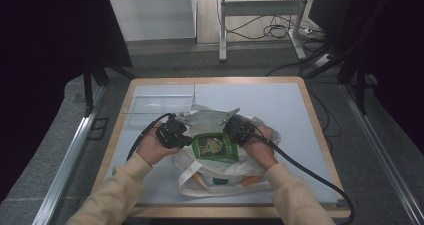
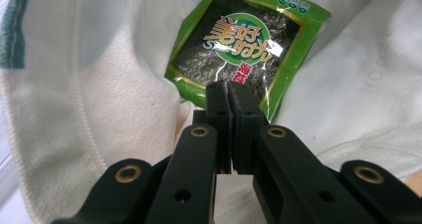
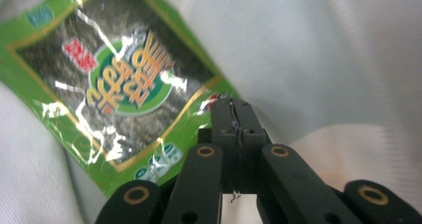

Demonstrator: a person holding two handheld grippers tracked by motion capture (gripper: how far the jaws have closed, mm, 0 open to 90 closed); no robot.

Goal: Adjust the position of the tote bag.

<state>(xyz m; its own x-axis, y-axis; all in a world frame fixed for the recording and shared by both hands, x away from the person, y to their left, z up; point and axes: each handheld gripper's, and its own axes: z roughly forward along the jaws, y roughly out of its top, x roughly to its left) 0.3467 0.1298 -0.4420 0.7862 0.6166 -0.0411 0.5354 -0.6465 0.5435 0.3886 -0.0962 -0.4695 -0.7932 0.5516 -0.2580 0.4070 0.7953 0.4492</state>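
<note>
A green seaweed snack packet (image 1: 215, 147) (image 2: 239, 40) (image 3: 124, 79) lies on top of a white cloth tote bag (image 1: 220, 179) (image 2: 99, 84) (image 3: 323, 59) at the middle of the table. My left gripper (image 1: 190, 141) (image 2: 229, 87) is at the packet's left edge, jaws together, pinching the near edge of the packet. My right gripper (image 1: 236, 137) (image 3: 233, 104) is at the packet's right side, shut on a corner of its clear film. Both hands hold the packet between them just above the bag.
A clear plastic tray (image 1: 157, 102) sits at the back left of the grey table top (image 1: 280, 105), which has a wooden rim. Black cables trail from both grippers toward the table's sides. Beyond the table stands a metal frame (image 1: 222, 30) with loose cables on the floor.
</note>
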